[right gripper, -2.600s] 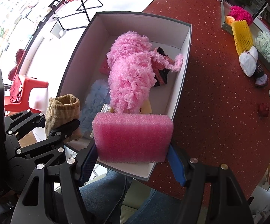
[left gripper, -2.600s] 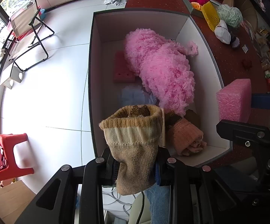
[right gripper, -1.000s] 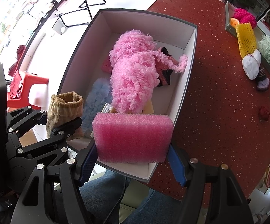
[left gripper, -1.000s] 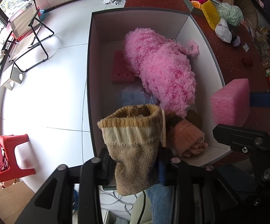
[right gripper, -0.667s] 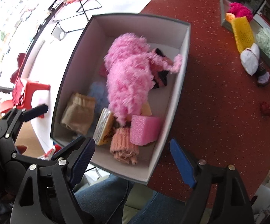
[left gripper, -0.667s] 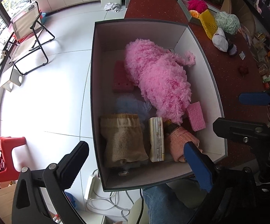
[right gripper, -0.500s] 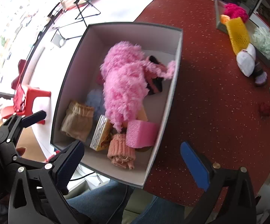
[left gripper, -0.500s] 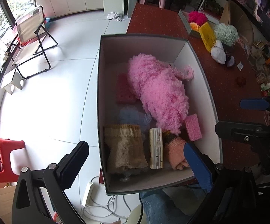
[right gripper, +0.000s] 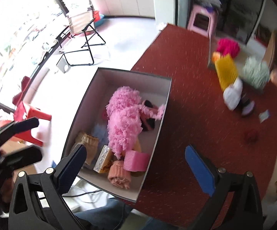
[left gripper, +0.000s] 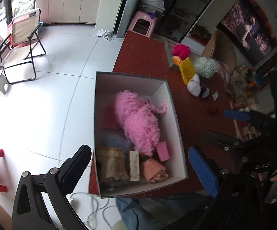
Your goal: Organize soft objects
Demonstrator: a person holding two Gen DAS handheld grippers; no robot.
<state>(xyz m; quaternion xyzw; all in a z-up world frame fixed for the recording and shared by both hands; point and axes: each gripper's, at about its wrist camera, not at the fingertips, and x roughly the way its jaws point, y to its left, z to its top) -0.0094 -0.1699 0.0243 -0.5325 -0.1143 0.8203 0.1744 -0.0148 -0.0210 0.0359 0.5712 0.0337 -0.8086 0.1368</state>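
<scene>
A white-lined box (left gripper: 174,113) on the red table holds a fluffy pink toy (left gripper: 138,122), a tan knit sock (left gripper: 110,164), a pink foam block (left gripper: 163,151), a rolled peach cloth (left gripper: 153,169) and a yellow sponge pack (left gripper: 134,165). My left gripper (left gripper: 138,151) hangs open well above the box's near end, nothing between its fingers. My right gripper (right gripper: 134,151) is also open and empty above the same end, over the foam block (right gripper: 135,161) and the sock (right gripper: 88,143). Each gripper shows at the edge of the other's view.
Further soft things lie on the table's far right: a yellow mesh sleeve (left gripper: 186,71), a magenta pom (left gripper: 180,50), a pale green puff (left gripper: 205,67), a white sock (left gripper: 194,85) and a small red ball (left gripper: 212,110). A folding chair (left gripper: 21,44) and red stool (right gripper: 31,122) stand on the floor.
Both grippers opened: the tan sock and the pink foam block dropped into the box's near end. Both hands then rose and tilted up, so the box looks smaller.
</scene>
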